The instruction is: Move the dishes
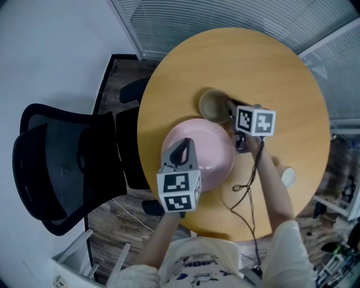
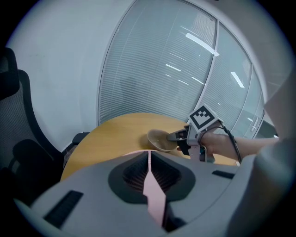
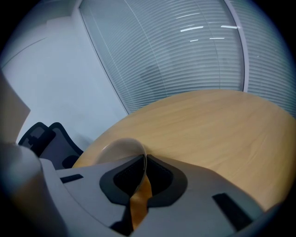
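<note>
On the round wooden table [image 1: 281, 84], near its middle, sits a pink plate [image 1: 214, 154], with a beige bowl [image 1: 212, 105] just beyond it, rims almost touching. The left gripper [image 1: 183, 151] is at the plate's near-left rim. In the left gripper view its jaws are pressed together on the thin pink edge, pinching it. The right gripper [image 1: 232, 108] is at the bowl's right rim. In the right gripper view its jaws are closed on the bowl wall, one jaw inside and one outside. From the left gripper view the bowl looks tipped a little toward the right gripper. Can't tell if either dish is clear of the tabletop. A black cable [image 1: 247, 185] runs from the right gripper along the forearm and loops on the table. A small white object [image 1: 287, 176] lies near the table's right edge. A black office chair [image 1: 62, 163] stands left of the table. Window blinds [image 1: 225, 17] are behind it.
</note>
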